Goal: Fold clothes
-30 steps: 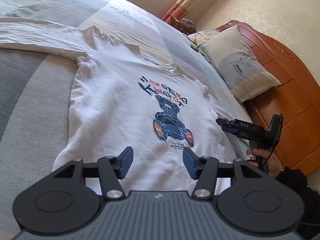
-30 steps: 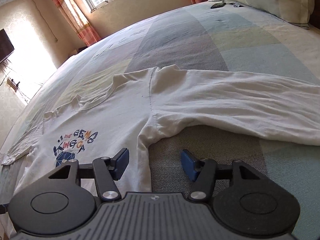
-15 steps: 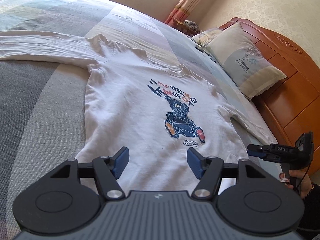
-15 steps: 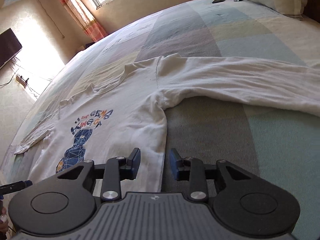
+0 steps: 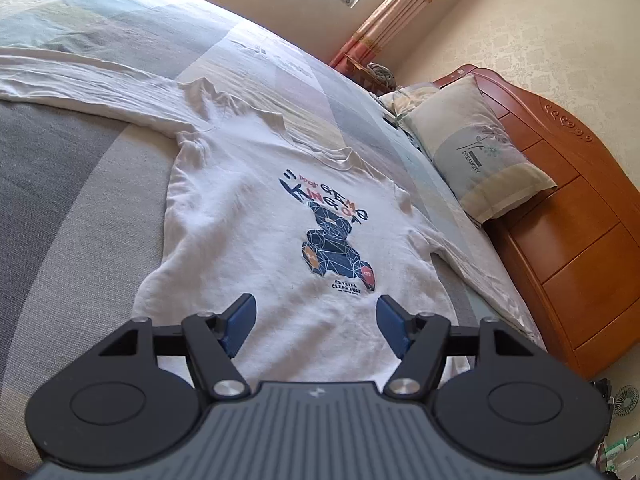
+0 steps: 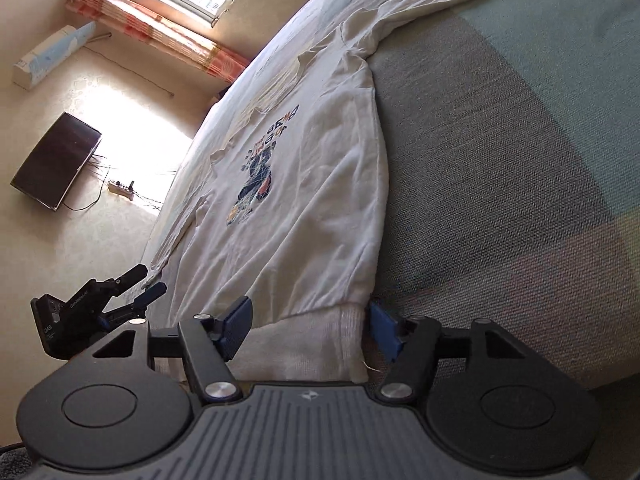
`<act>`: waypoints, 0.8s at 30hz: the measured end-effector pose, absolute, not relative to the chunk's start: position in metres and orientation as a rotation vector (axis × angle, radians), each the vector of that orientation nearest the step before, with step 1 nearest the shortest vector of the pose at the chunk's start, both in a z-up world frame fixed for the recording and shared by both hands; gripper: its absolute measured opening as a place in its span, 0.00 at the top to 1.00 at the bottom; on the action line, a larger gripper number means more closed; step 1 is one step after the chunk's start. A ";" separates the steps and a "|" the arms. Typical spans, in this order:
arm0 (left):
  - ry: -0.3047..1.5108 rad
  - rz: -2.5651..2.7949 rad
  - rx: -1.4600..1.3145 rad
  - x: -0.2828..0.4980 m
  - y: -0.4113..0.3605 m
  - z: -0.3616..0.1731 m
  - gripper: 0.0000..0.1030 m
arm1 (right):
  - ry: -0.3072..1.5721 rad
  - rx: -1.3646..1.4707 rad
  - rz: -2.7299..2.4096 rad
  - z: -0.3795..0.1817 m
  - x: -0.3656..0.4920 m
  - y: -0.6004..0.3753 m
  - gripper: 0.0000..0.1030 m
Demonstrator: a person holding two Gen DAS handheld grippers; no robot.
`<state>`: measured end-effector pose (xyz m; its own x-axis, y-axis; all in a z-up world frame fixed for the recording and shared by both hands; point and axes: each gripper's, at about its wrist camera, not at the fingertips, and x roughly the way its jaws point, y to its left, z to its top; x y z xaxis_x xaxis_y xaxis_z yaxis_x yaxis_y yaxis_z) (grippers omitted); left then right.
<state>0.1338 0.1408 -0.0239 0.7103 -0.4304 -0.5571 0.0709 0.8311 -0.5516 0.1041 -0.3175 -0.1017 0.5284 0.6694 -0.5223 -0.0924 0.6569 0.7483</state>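
One white long-sleeved sweatshirt (image 5: 248,216) lies spread face up on the bed (image 5: 72,208), its ribbed hem at the near edge of the bed and its neckline toward the far side. A navy geometric bear with blue and orange lettering above it is printed on the chest. One sleeve (image 5: 80,84) stretches flat toward the bed's left side; the other runs along the edge nearest the headboard (image 5: 568,216).

Two grippers are in view. The left gripper (image 5: 316,322) hangs over the hem with its blue pads well apart, having just been opening, and nothing is between them. The right gripper (image 6: 308,324) sits at a hem corner, its jaws also just having widened; the ribbed cuff of the hem lies between the pads, but they do not press on it. In the right wrist view the left gripper (image 6: 146,284) shows at the bed's edge, fingers parted.

The bedspread is a coarse woven cloth in broad grey, pale blue and cream blocks. One pillow (image 5: 476,152), printed with a flower sprig, leans on the carved orange-brown wooden headboard. Around the bed: one window with red-striped curtains (image 6: 160,36), one wall air conditioner (image 6: 48,56), one dark flat television (image 6: 56,160), and a power strip (image 6: 120,188) on the wall, with cables trailing from it.
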 end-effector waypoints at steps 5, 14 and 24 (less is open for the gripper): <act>0.756 -0.296 -0.503 0.128 0.133 -0.022 0.32 | 0.928 0.652 0.446 -0.103 0.105 -0.315 0.88; 0.769 -0.292 -0.569 0.134 0.150 -0.025 0.32 | 0.963 0.563 0.405 -0.093 0.105 -0.323 0.88; 0.699 -0.250 -0.818 0.204 0.199 -0.055 0.33 | 0.861 0.466 0.336 -0.052 0.118 -0.328 0.47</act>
<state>0.2038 0.1993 -0.0554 0.7513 -0.4602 -0.4730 -0.0555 0.6701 -0.7402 0.1182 -0.3284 -0.0523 0.6093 0.4627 -0.6439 -0.0962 0.8492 0.5192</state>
